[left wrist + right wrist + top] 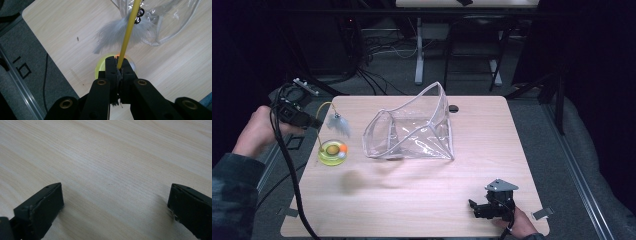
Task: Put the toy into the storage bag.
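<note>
A cat toy has a yellow-green round base (332,152) with small balls in it, a yellow springy wire (323,111) and a grey feather tuft (339,124). My left gripper (314,122) is shut on the yellow wire (126,37) above the table's left part; below the jaws lies the base (100,67), and beyond them the feather (115,35). A clear plastic pouch (414,127) stands open at the table's middle. My right gripper (474,207) rests low at the front right, its jaws wide apart over bare wood (112,170).
The light wooden table (422,200) has a dark grommet hole (454,108) at its far edge. Grey carpet, cables and desk legs (419,50) lie beyond it. A cable (292,175) trails from the left gripper over the table's left edge.
</note>
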### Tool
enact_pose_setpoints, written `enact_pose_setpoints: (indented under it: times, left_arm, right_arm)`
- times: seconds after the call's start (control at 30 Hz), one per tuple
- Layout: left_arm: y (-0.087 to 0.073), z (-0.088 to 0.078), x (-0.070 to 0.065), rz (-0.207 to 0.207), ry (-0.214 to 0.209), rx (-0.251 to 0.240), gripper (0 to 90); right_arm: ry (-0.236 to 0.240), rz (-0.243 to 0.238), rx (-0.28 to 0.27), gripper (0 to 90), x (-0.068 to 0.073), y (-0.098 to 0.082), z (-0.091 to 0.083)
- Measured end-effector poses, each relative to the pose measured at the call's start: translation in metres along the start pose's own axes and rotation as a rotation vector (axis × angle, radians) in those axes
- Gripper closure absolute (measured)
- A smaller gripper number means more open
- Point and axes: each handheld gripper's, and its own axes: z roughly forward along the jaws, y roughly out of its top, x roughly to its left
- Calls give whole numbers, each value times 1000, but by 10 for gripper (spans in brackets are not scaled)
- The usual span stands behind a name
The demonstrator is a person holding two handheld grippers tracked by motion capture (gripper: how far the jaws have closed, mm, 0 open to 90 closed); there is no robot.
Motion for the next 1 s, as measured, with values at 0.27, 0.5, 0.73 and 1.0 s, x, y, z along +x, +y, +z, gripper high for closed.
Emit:
enact_pose_setpoints:
  times: [0.27,0.5,0.73,1.0]
  left_arm:
    - [9,-6,1,4,10,4,882]
    - [21,-16,4,10,24,0,882]
    - [31,-22,7,10,33,3,882]
    - [41,-22,12,-8,30,-1,882]
  right_arm:
    - [0,0,0,0,0,0,0]
    - [0,0,0,0,0,0,0]
    - [1,0,-1,0,0,0,0]
    - [1,0,-1,0,0,0,0]
